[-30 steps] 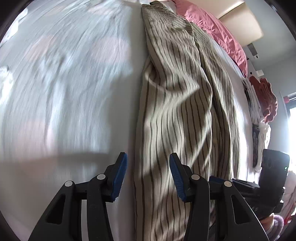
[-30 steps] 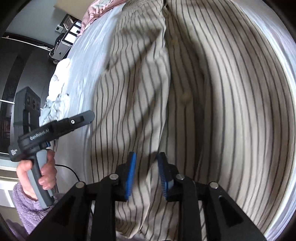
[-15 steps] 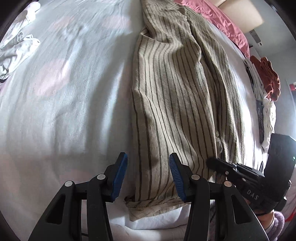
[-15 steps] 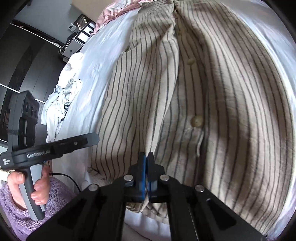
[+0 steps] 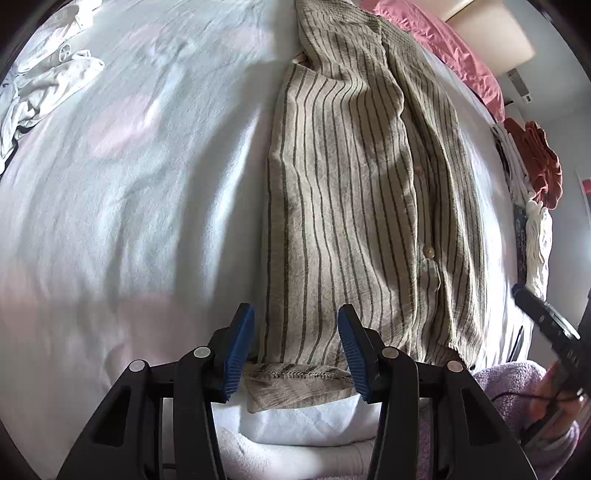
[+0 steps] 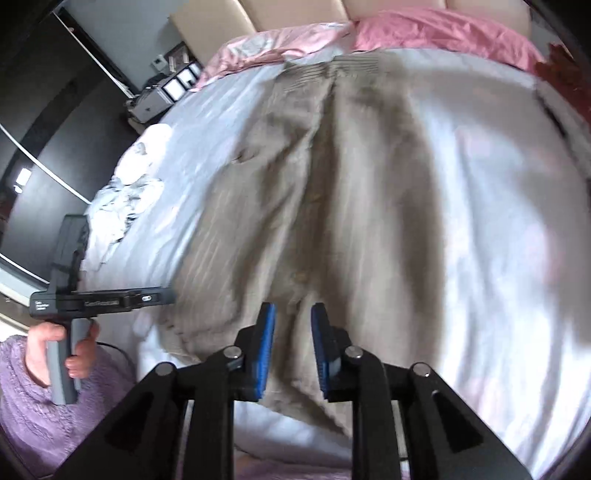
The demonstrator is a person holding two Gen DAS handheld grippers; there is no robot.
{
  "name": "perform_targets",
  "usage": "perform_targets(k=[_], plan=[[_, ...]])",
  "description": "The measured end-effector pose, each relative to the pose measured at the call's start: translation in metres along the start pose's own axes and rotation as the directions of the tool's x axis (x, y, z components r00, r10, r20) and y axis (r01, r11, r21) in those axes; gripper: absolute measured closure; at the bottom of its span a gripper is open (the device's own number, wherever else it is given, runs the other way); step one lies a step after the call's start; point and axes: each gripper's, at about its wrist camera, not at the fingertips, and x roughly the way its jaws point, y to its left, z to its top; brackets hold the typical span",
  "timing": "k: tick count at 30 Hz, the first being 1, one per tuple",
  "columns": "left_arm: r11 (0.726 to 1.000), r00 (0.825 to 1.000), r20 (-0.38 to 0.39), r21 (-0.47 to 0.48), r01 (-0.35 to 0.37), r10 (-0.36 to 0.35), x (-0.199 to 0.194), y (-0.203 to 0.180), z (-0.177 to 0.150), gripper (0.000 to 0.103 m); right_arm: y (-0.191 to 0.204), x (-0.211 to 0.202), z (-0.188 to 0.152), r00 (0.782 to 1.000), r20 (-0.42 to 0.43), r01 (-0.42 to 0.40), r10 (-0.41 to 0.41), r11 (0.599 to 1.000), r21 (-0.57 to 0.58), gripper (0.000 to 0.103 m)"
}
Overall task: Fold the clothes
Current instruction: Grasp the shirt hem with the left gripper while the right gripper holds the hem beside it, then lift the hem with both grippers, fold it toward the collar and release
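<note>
Two hand-held grippers are held over the near hem of a striped button-up shirt [image 5: 354, 206]: the left hand-held gripper [image 5: 296, 341] stands half open astride the hem corner without pinching it, while the right hand-held gripper [image 6: 293, 347], whose jaws have just been opening, stands narrowly apart with nothing gripped. The shirt is laid lengthwise on the white bed sheet [image 5: 129, 206] with its sides already turned in, so the bottom-to-collar fold is judged next, calling for both hem corners to be pinched. Lettering on the left tool's body is too blurred to be read, and pink pillows [image 6: 436, 33] lie beyond.
</note>
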Motion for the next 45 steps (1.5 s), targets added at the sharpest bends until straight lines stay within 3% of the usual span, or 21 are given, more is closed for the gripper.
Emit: perform_targets(k=[2, 7, 10, 15, 22, 27, 30, 31, 35, 40, 42, 45], plan=[[1.000, 1.000, -0.031, 0.005, 0.004, -0.003, 0.003, 0.003, -0.007, 0.054, -0.017, 0.004, 0.003, 0.996, -0.049, 0.072, -0.070, 0.997, 0.037, 0.078], [0.999, 0.995, -0.100, 0.031, -0.026, 0.029, 0.014, -0.001, -0.017, 0.054, -0.083, 0.012, -0.020, 0.977, -0.175, 0.156, -0.124, 0.971, 0.183, 0.052], [0.999, 0.993, -0.116, 0.028, -0.035, 0.038, 0.016, -0.002, -0.018, 0.054, -0.108, 0.012, -0.029, 0.981, -0.189, 0.106, -0.050, 0.949, 0.298, 0.045], [0.998, 0.987, -0.149, 0.032, -0.056, 0.060, 0.022, 0.000, -0.025, 0.054, -0.112, 0.023, -0.031, 0.974, -0.223, 0.102, -0.025, 0.934, 0.342, 0.043], [0.997, 0.990, -0.134, -0.061, -0.045, 0.037, 0.015, 0.018, -0.029, 0.054, -0.085, 0.054, -0.037, 0.934, -0.347, 0.019, 0.084, 0.959, 0.284, 0.044], [0.997, 0.979, -0.196, -0.041, -0.069, 0.059, 0.027, 0.017, -0.034, 0.054, -0.080, 0.066, -0.037, 0.917, -0.391, 0.032, 0.080, 0.962, 0.272, 0.046], [0.998, 0.975, -0.211, -0.001, -0.067, 0.065, 0.030, 0.009, -0.037, 0.055, -0.072, 0.073, -0.037, 0.905, -0.410, -0.005, 0.116, 0.965, 0.261, 0.064], [0.997, 0.975, -0.211, 0.009, -0.074, 0.074, 0.031, 0.008, -0.038, 0.057, -0.068, 0.075, -0.038, 0.901, -0.417, -0.013, 0.119, 0.969, 0.248, 0.073], [0.999, 0.979, -0.197, 0.029, -0.045, 0.050, 0.026, 0.005, -0.040, 0.083, -0.062, 0.074, -0.035, 0.912, -0.396, -0.019, 0.107, 0.975, 0.220, 0.091], [0.995, 0.992, -0.103, 0.064, 0.073, -0.066, 0.001, -0.008, -0.044, 0.092, -0.051, 0.064, -0.028, 0.934, -0.326, -0.080, 0.146, 0.975, 0.207, 0.095], [0.988, 0.989, -0.062, 0.075, 0.137, -0.132, -0.012, -0.010, -0.045, 0.093, -0.042, 0.058, -0.024, 0.944, -0.282, -0.115, 0.173, 0.971, 0.212, 0.095], [0.971, 0.975, -0.009, 0.092, 0.223, -0.223, -0.020, -0.026, -0.032, 0.094, -0.062, 0.030, -0.034, 0.955, -0.200, -0.177, 0.218, 0.963, 0.205, 0.095]])
